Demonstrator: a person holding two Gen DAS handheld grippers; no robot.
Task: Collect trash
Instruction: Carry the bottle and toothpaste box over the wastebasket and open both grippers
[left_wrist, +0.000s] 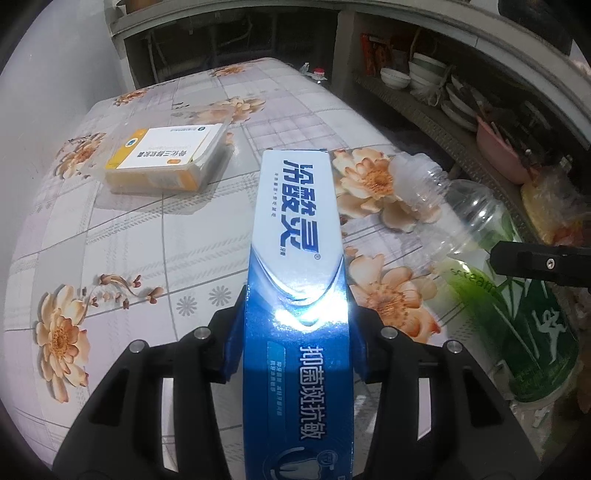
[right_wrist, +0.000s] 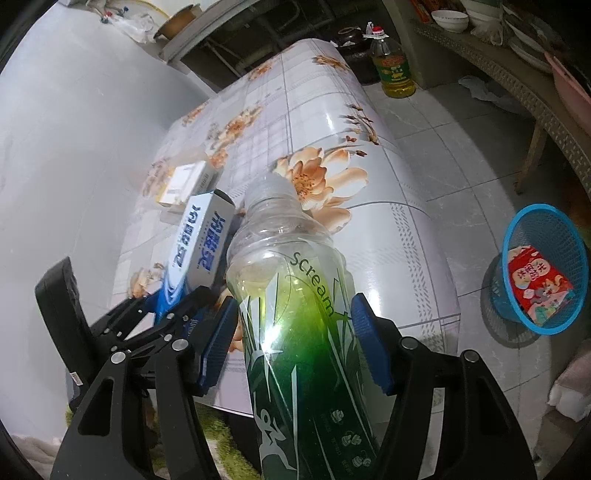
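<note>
Both items held above the floral surface.
Toothpaste box is clamped in left gripper fingers; Scream bottle is gripped by right gripper fingers; blue basket is seen far right on floor.

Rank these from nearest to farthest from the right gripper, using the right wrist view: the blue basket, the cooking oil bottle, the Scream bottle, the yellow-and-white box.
1. Scream bottle: between the right gripper's pads.
2. Yellow-and-white box: on the table, ahead and left.
3. Blue basket: on the floor, right. Its order with the box is hard to call.
4. Cooking oil bottle: on the floor beyond the table's far end.
</note>
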